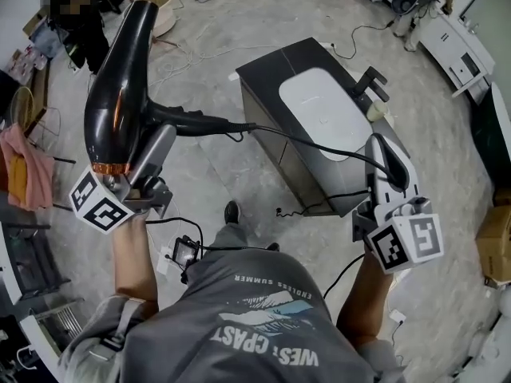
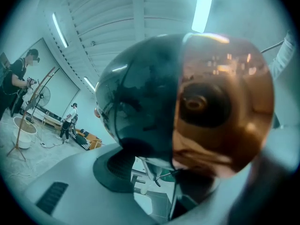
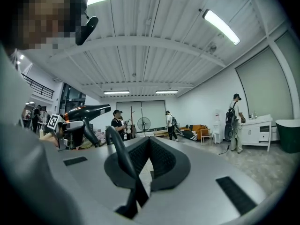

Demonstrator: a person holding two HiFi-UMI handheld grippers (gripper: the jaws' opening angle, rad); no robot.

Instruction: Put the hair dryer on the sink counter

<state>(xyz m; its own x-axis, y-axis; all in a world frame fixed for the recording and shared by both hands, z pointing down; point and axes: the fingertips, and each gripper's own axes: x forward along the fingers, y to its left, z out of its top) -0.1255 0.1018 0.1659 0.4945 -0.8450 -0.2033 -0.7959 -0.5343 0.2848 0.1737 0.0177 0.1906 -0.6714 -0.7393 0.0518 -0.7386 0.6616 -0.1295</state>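
Left tongs (image 1: 134,166) clasp the hair dryer (image 1: 120,78) (right tongs (image 1: 389,170) pinch its cord (image 1: 311,142)).

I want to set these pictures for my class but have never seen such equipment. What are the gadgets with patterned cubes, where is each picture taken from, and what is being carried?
No robot: a person holds a two-jaw gripper in each hand; the patterned cubes are part of them. One picture looks down from a camera on the person's head; the other two come from cameras on the grippers. The left gripper clamps a black hair dryer by its copper-ringed end. The right gripper is shut on its cord. Ahead stands the sink counter with a white basin; the dryer is not on it yet.
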